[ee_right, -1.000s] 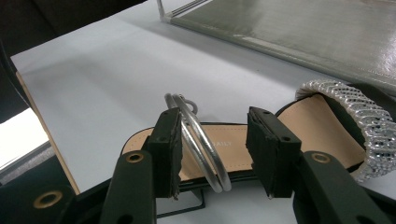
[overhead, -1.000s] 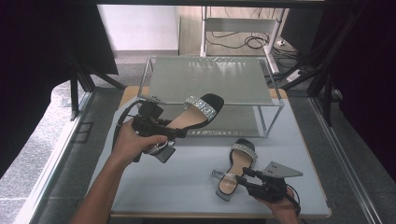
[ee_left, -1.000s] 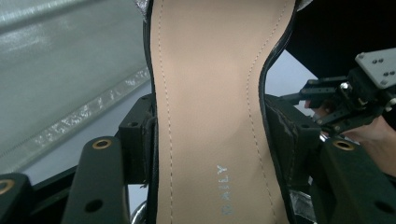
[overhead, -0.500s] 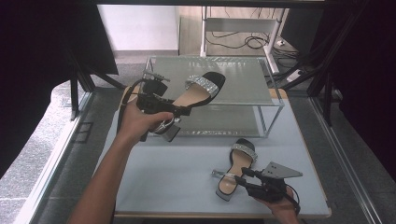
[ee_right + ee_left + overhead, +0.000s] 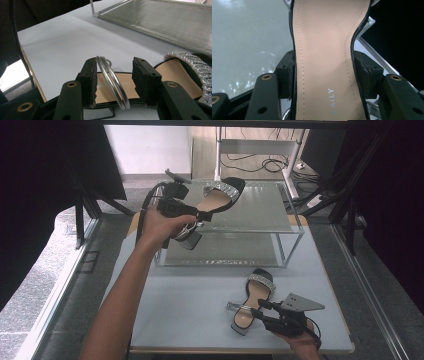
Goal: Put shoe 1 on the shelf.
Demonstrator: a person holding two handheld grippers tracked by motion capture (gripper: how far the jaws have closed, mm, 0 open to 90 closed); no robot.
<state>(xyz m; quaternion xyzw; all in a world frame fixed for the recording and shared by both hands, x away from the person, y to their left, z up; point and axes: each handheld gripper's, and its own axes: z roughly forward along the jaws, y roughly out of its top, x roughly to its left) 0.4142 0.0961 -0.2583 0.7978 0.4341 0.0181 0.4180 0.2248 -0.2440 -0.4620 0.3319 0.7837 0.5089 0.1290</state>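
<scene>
A black heeled sandal (image 5: 220,195) with a silver toe strap hangs tilted over the top shelf of a glass rack (image 5: 265,215), its block heel off the near left corner. My left gripper (image 5: 196,216) is shut on its middle. In the left gripper view both pads press the edges of the tan insole (image 5: 324,50). The matching sandal (image 5: 256,292) lies on the table with its toe toward the rack. My right gripper (image 5: 262,312) stands open at its heel. The silver ankle strap (image 5: 110,75) rises between the jaws and leans against one pad.
The two-level rack with a metal frame stands at the back of the pale blue table (image 5: 190,305). Its lower shelf (image 5: 225,252) is bare. Dark curtains and stands flank the table. Cables lie on the floor behind.
My left hand has carried the sandal up and away from me, from in front of the rack to above its top shelf. The right gripper and the second sandal have stayed put.
</scene>
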